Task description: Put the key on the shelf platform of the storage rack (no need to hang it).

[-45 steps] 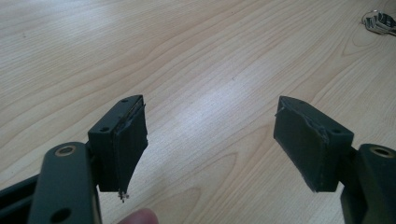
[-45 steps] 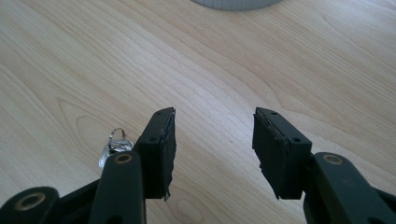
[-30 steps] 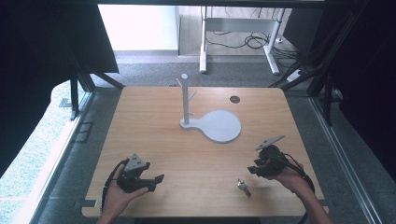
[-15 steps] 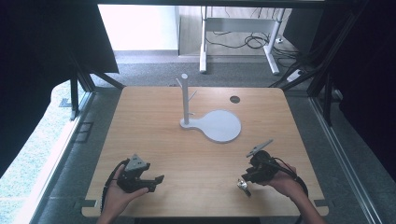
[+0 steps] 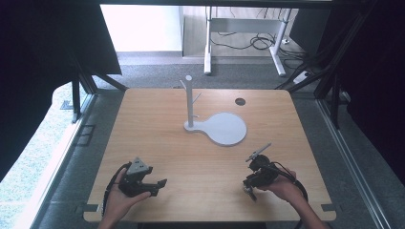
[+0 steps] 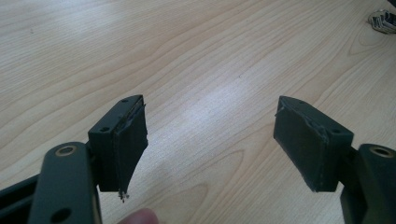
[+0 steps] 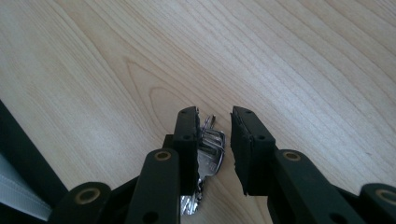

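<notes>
The right tool (image 7: 212, 142) has just been closing around the bunch of keys (image 7: 209, 150), which lies flat on the tabletop (image 7: 280, 56) low in the right gripper view. One pad touches the keys and the other stands clear, so nothing is gripped yet. To do it well, I would keep both tips down on the wood and centre the ring before squeezing. The high view adds the key stand (image 5: 190, 102) at frame centre, and the left tool (image 5: 152, 183), wide open and empty.
</notes>
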`<state>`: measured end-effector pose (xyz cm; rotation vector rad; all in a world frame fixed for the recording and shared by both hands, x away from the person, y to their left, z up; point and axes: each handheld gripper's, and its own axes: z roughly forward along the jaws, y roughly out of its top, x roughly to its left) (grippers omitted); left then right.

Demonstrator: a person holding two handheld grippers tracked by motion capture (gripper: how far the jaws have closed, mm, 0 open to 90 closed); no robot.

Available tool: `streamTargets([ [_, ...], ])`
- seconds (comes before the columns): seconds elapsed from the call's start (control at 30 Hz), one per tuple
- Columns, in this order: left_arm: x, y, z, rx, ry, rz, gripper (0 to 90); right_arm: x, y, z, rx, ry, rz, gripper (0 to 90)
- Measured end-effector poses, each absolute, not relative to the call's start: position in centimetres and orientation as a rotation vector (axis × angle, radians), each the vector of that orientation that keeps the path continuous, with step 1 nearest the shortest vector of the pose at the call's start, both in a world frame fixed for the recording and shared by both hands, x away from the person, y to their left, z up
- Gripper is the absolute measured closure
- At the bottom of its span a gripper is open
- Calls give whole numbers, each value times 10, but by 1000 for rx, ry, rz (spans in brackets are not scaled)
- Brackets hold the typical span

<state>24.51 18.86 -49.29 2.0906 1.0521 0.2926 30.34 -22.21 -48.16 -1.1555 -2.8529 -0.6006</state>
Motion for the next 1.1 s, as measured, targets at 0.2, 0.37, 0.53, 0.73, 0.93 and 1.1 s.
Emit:
streamTargets([
  [0.2, 245, 192, -492, 2079, 1067, 298, 261, 303, -216, -486, -1152, -2857, -582, 754],
  [0.37, 245, 192, -492, 2082, 1062, 297, 261, 304, -214, -488, -1160, -2858, -538, 777],
  [0.53, 245, 192, -492, 2082, 1062, 297, 261, 306, -211, -491, -1160, -2856, -504, 794],
  [0.73, 245, 193, -492, 2086, 1064, 294, 260, 306, -209, -492, -1151, -2845, -483, 828],
  [0.93, 246, 192, -492, 2093, 1057, 292, 260, 307, -206, -491, -1148, -2849, -458, 836],
  [1.1, 245, 193, -492, 2093, 1057, 291, 260, 309, -203, -491, -1162, -2849, -449, 838],
])
